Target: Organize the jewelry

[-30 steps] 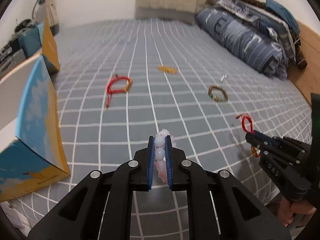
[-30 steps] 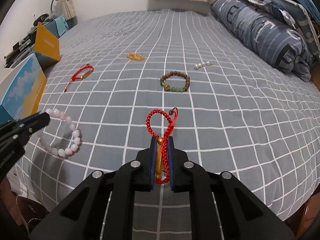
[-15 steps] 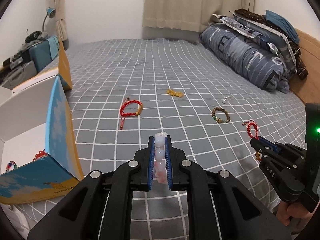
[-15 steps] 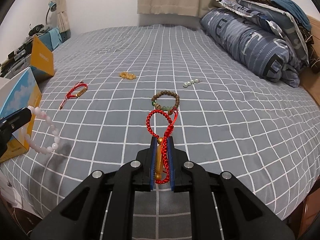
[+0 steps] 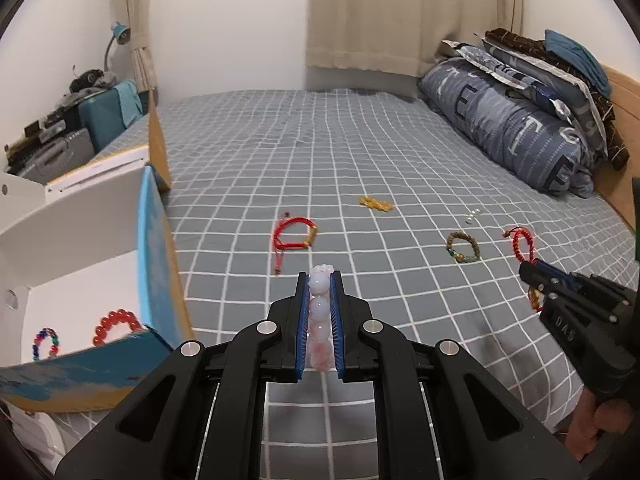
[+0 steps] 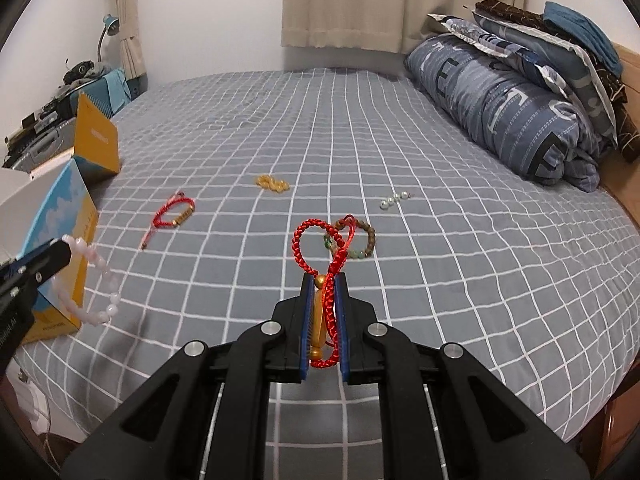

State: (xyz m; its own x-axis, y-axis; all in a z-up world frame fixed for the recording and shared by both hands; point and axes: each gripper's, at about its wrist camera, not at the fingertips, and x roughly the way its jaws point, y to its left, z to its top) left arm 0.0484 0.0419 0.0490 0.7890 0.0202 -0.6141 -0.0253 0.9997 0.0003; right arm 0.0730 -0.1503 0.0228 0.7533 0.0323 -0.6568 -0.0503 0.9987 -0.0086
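My left gripper (image 5: 319,280) is shut on a pale pink bead bracelet (image 5: 319,308), held above the bed; the bracelet hangs from it in the right wrist view (image 6: 96,280). My right gripper (image 6: 323,280) is shut on a red braided cord bracelet (image 6: 320,248) with a gold bead. An open blue and yellow box (image 5: 156,264) stands at the left, holding a red bead bracelet (image 5: 116,322) and a multicoloured one (image 5: 45,342). On the bed lie a red cord bracelet (image 5: 294,234), an amber piece (image 5: 376,203), a brown bead bracelet (image 5: 463,247) and small pearls (image 6: 394,199).
The grey checked bed (image 5: 360,152) fills the view. A rolled blue duvet (image 5: 516,128) and pillows lie along the right side. A cluttered shelf with a lamp (image 5: 116,40) stands at the far left. The box's yellow lid (image 6: 96,140) stands up behind it.
Both grippers have risen and pulled back from the bed with their bracelets. The left view has swung so the inside of the box now shows.
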